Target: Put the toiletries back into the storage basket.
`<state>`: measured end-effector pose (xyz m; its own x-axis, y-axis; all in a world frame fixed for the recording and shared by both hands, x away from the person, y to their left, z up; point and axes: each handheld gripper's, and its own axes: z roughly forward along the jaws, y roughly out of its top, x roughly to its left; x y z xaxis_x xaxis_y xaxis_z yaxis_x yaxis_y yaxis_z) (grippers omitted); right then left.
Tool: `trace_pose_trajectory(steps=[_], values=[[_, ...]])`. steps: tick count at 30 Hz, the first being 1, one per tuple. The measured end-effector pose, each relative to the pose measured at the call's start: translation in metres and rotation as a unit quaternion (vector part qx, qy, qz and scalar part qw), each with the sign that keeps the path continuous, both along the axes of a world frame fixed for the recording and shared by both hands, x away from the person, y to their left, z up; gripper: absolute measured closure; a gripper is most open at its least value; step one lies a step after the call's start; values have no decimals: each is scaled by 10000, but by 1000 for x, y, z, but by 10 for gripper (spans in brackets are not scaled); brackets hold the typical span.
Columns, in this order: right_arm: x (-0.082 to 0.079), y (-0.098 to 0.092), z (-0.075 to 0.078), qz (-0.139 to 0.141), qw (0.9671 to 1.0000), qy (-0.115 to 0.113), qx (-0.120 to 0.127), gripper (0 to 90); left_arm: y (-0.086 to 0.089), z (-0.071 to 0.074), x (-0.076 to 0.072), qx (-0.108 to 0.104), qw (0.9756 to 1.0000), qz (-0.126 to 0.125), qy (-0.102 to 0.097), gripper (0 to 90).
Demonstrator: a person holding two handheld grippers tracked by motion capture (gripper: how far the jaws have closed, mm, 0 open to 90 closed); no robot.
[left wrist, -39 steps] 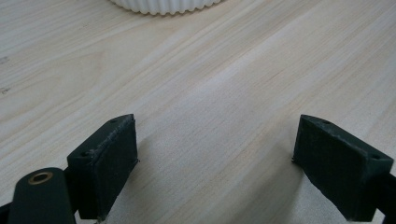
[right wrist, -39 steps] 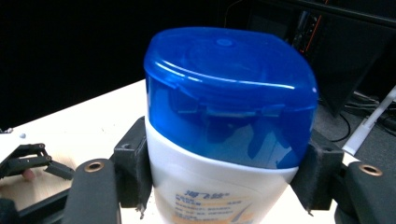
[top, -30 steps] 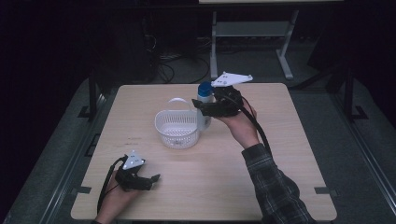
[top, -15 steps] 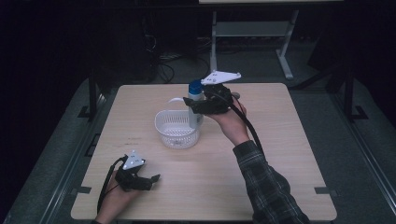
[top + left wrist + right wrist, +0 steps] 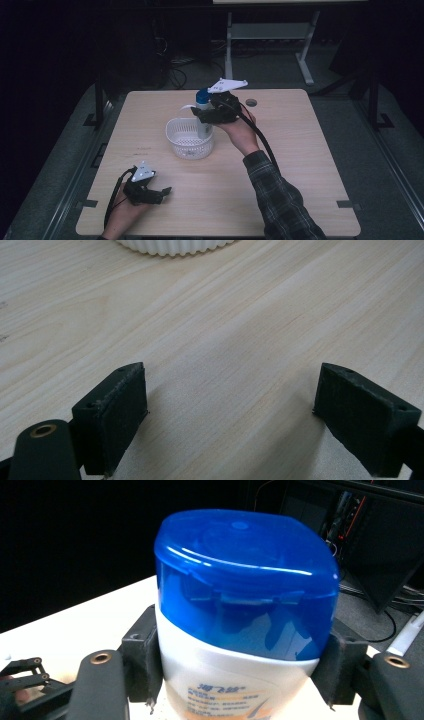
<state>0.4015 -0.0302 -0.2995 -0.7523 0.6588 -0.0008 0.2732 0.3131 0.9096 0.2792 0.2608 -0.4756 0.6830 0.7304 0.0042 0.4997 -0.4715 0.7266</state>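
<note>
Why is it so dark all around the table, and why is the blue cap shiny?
High view: light falls on the table, the room behind stays black. Right gripper view: lamps glare as white streaks on the bottle cap. Left gripper view: jaws cast soft shadows.

I've got the white bottle (image 5: 235,645) with its blue flip cap (image 5: 245,580) shut, standing upright. Its base sits down inside the white ribbed basket (image 5: 181,145), at the right side, mid-counter.

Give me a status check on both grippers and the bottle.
Right gripper clamped on the white bottle, upright above the basket. Left gripper open, empty, low over the table. Nothing in the way.
</note>
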Motion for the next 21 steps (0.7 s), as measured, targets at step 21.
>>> trace_pose_trajectory(steps=[21], values=[[10,13,-26,24,9997,172,-192,332,0,0,0,20,10000,-24,-4,127]])
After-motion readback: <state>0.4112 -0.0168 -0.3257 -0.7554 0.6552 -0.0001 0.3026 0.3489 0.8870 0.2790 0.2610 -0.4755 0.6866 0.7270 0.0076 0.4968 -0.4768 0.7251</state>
